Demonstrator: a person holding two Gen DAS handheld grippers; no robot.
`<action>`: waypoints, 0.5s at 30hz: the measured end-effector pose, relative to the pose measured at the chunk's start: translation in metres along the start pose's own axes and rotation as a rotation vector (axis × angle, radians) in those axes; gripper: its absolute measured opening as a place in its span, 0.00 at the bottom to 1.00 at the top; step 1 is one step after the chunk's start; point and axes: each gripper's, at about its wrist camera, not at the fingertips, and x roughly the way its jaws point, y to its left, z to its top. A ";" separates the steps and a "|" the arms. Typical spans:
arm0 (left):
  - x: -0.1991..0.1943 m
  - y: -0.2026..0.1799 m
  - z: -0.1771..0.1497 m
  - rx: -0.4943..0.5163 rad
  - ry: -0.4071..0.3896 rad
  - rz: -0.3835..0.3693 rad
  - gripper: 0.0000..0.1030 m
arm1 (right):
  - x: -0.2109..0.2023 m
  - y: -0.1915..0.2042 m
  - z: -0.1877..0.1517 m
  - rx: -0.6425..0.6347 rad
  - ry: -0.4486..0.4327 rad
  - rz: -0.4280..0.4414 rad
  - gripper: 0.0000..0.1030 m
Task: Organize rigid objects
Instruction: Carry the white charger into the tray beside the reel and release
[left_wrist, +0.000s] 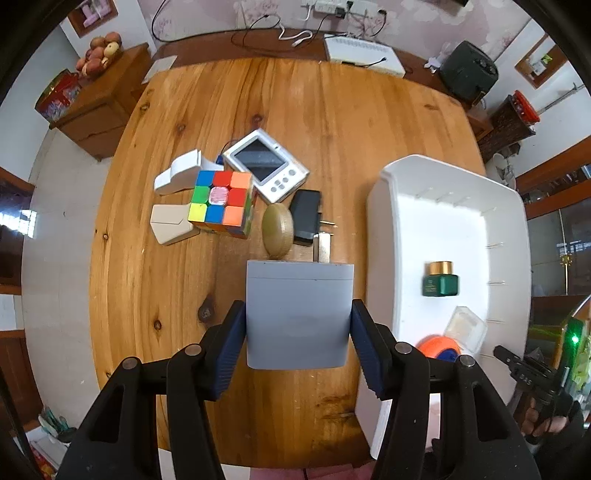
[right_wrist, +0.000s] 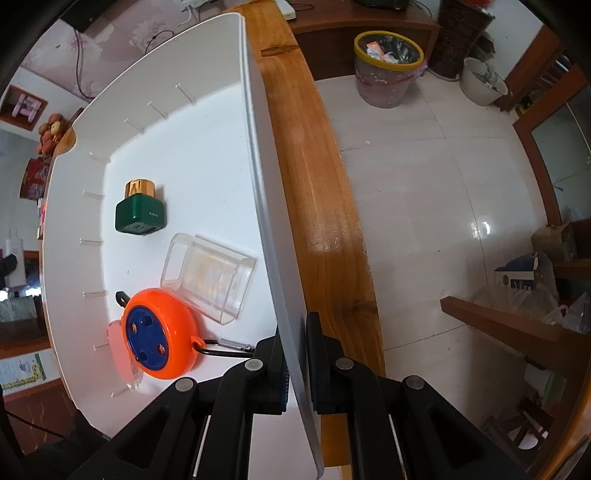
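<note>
My left gripper (left_wrist: 297, 343) is shut on a grey plug adapter (left_wrist: 298, 314) with metal prongs, held above the wooden table (left_wrist: 332, 122), left of the white bin (left_wrist: 384, 236). Beyond it lie a Rubik's cube (left_wrist: 221, 203), a white handheld device with a screen (left_wrist: 267, 166), two white pieces (left_wrist: 177, 173), an olive oval case (left_wrist: 277, 230) and a black charger (left_wrist: 306, 216). My right gripper (right_wrist: 297, 365) is shut on the white bin's right wall (right_wrist: 266, 206). Inside the bin are a green jar with a gold cap (right_wrist: 140, 212), a clear plastic box (right_wrist: 208, 275) and an orange and blue round reel (right_wrist: 159, 334).
The table's right edge (right_wrist: 321, 206) runs beside the bin, with tiled floor and a waste bucket (right_wrist: 388, 66) beyond. A dark cabinet with fruit (left_wrist: 99, 96) stands at the far left. Cables and a white box (left_wrist: 364, 53) lie behind the table.
</note>
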 end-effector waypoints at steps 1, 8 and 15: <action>-0.003 -0.001 -0.002 0.002 -0.008 -0.005 0.57 | 0.000 0.000 0.000 -0.007 0.000 0.001 0.08; -0.020 -0.027 -0.017 0.039 -0.044 -0.029 0.57 | -0.003 0.000 -0.001 -0.054 0.001 0.012 0.08; -0.018 -0.054 -0.028 0.071 -0.035 -0.050 0.56 | -0.004 0.003 -0.003 -0.103 0.000 0.013 0.08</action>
